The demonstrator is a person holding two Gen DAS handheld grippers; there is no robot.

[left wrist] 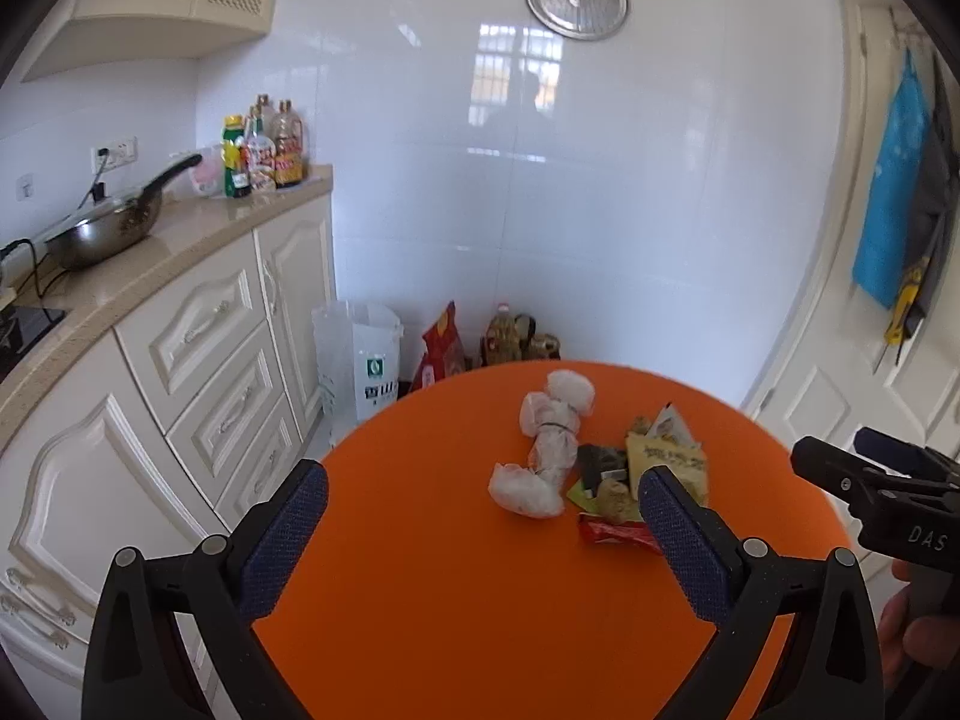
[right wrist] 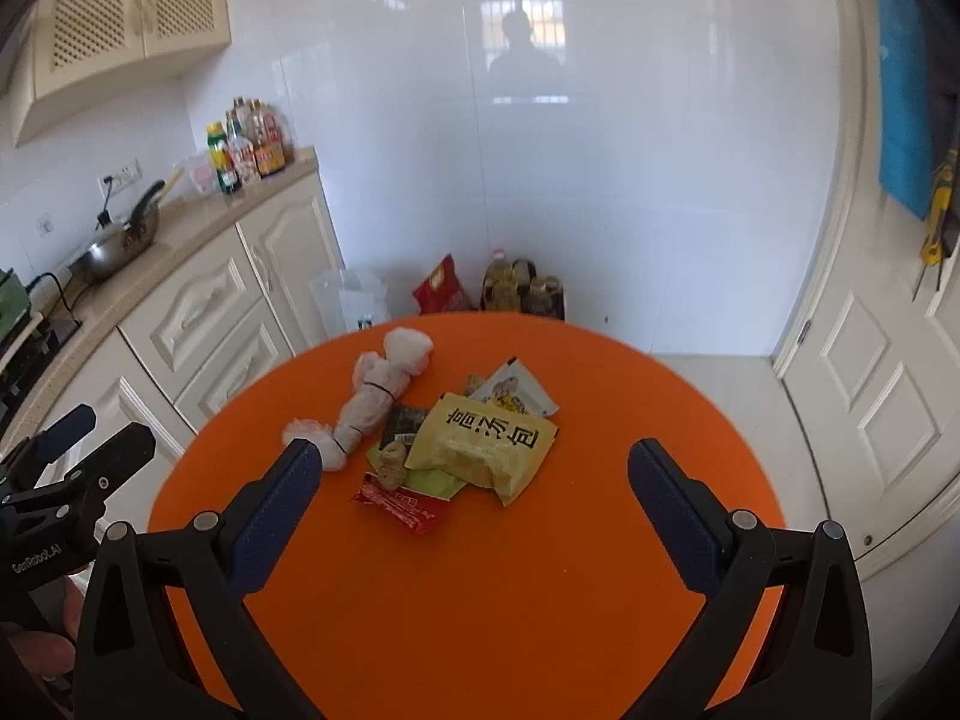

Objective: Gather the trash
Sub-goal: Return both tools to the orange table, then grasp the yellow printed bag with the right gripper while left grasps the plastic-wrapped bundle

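A heap of litter sits mid-way on the round orange table (right wrist: pixel 540 570): a yellow crinkled snack packet (right wrist: pixel 480 450), a red foil wrapper (right wrist: pixel 399 504) and white crumpled plastic wraps (right wrist: pixel 372 402). The right gripper (right wrist: pixel 474 495) and the left gripper (left wrist: pixel 483 531) are spread wide above the table, holding nothing. A left finger (left wrist: pixel 678 531) hides part of the heap.

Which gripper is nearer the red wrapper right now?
Left, narrowly. The left gripper has the red wrapper beside its right finger; the right gripper hovers just behind it.
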